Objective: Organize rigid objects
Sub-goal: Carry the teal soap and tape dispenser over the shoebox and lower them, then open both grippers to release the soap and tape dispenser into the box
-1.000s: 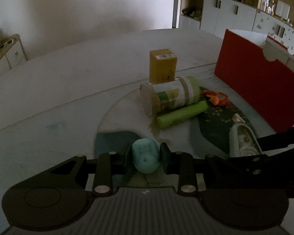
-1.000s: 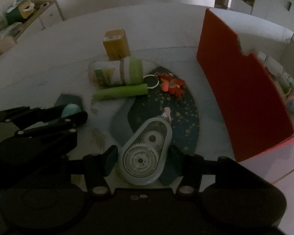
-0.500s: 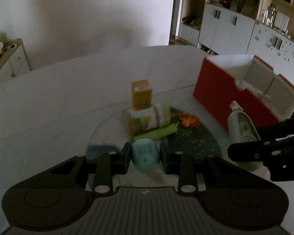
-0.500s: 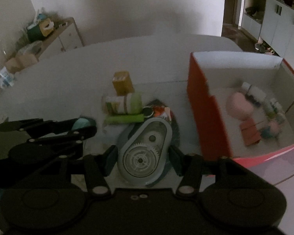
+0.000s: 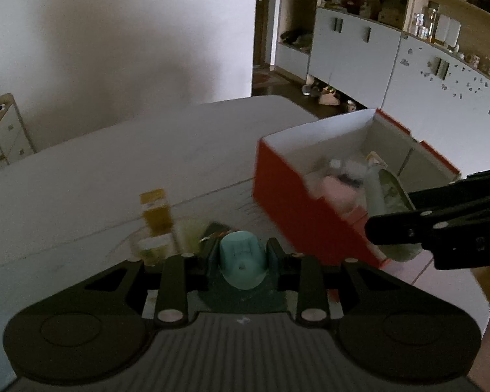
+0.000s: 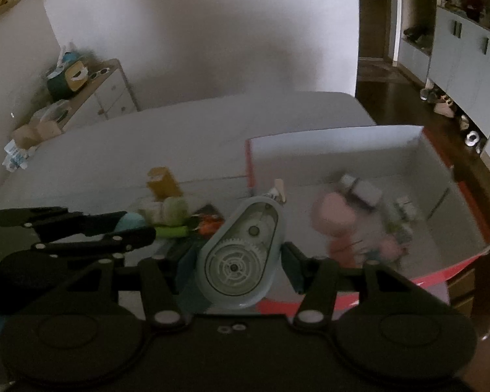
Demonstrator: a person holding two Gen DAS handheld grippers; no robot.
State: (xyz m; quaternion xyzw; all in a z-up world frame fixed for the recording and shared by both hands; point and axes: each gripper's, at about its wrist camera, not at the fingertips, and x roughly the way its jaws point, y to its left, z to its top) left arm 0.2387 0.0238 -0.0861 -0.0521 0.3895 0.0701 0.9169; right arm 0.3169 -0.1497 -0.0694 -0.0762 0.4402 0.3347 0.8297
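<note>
My left gripper (image 5: 242,254) is shut on a small teal cap-shaped piece (image 5: 241,259), held high above the white table (image 5: 114,170). My right gripper (image 6: 236,258) is shut on a pale blue correction tape dispenser (image 6: 238,261) with visible gears, its tip over the near wall of the red box (image 6: 359,150). In the left wrist view the dispenser (image 5: 388,192) and the right gripper (image 5: 441,222) hang over that red box (image 5: 297,209). In the right wrist view the left gripper (image 6: 127,228) shows at the left with the teal piece (image 6: 130,220).
On the table lie a yellow carton (image 6: 163,183), a green-and-white can (image 6: 166,210), a green tube (image 6: 170,230) and an orange toy (image 6: 209,223) on a dark mat. The box holds a pink round thing (image 6: 333,215) and small bottles. Cabinets (image 5: 408,65) stand behind.
Both grippers have risen and moved right toward the red box, each keeping its object. The table items look smaller and lower, and the box interior has come into view.
</note>
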